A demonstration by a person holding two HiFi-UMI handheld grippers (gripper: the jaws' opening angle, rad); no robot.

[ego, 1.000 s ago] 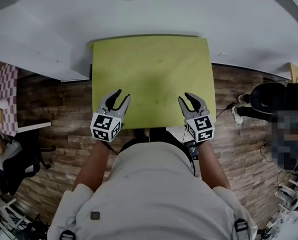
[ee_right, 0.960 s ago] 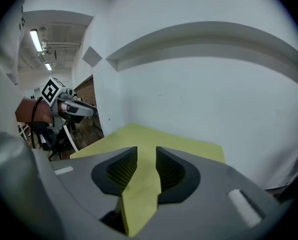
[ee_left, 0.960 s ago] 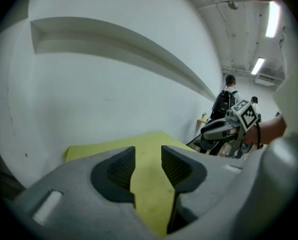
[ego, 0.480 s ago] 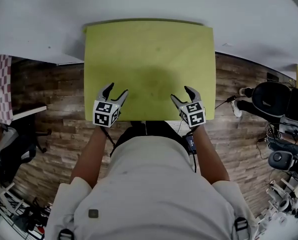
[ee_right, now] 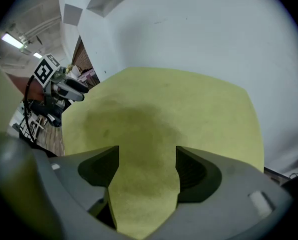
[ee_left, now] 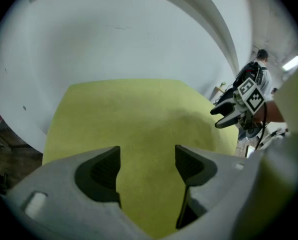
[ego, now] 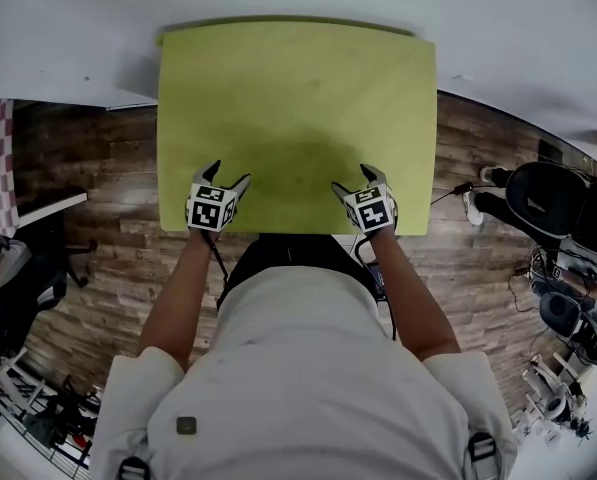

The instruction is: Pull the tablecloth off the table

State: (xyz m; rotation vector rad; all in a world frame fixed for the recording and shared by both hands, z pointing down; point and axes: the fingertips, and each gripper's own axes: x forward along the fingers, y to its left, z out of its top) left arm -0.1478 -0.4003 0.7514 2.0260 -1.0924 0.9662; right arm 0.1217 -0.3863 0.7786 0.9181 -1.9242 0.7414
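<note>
Yellow-green fabric tablecloth [ego: 298, 108] is lying flat over the whole tabletop, its near edge running crosswise just under both grippers. Left gripper [ego: 230, 173] and right gripper [ego: 352, 178] are hovering equally near that edge. Their fingers [ee_left: 101, 174] have just been opening and are standing wide apart, gripping nothing.

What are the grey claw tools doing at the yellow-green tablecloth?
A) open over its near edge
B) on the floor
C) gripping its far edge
A: left gripper and right gripper jaws, just opened wider, stand apart over the tablecloth at its near edge, pinching nothing.
</note>
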